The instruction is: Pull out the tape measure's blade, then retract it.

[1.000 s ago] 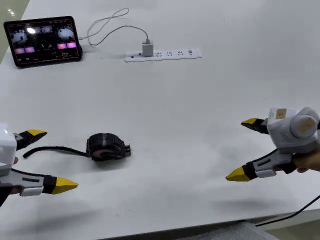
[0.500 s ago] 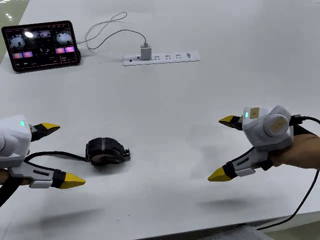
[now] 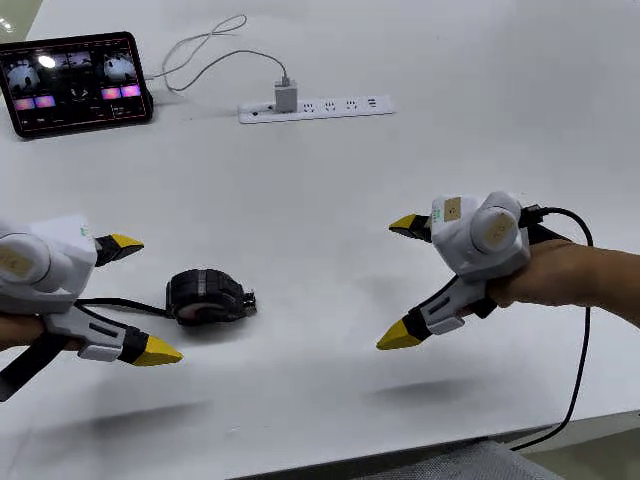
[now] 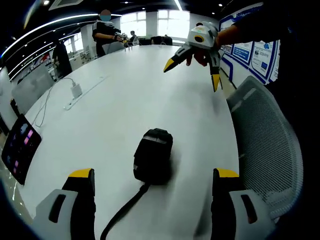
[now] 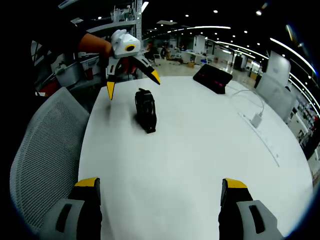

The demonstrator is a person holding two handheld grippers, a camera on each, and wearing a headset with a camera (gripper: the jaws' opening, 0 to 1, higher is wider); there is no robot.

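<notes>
A black tape measure [image 3: 207, 297] lies on the white table [image 3: 320, 180], its black strap [image 3: 110, 303] trailing left and its blade tip pointing right. My left gripper [image 3: 140, 297] is open just left of it, yellow-tipped jaws either side of the strap; in the left gripper view the tape measure [image 4: 153, 154] sits close ahead of the left gripper [image 4: 155, 174]. My right gripper [image 3: 404, 282] hangs open well to the right, above the table. In the right gripper view the tape measure [image 5: 145, 109] lies far ahead of the right gripper [image 5: 160, 184].
A tablet [image 3: 72, 80] with a lit screen stands at the back left. A white power strip [image 3: 315, 107] with a plugged charger and cable lies behind the middle. A grey mesh chair [image 5: 42, 150] is at the near table edge.
Both grippers have closed in on the tape measure: the left moved right until its jaws flank the strap, the right moved left and slightly up. The tape measure stayed put.
</notes>
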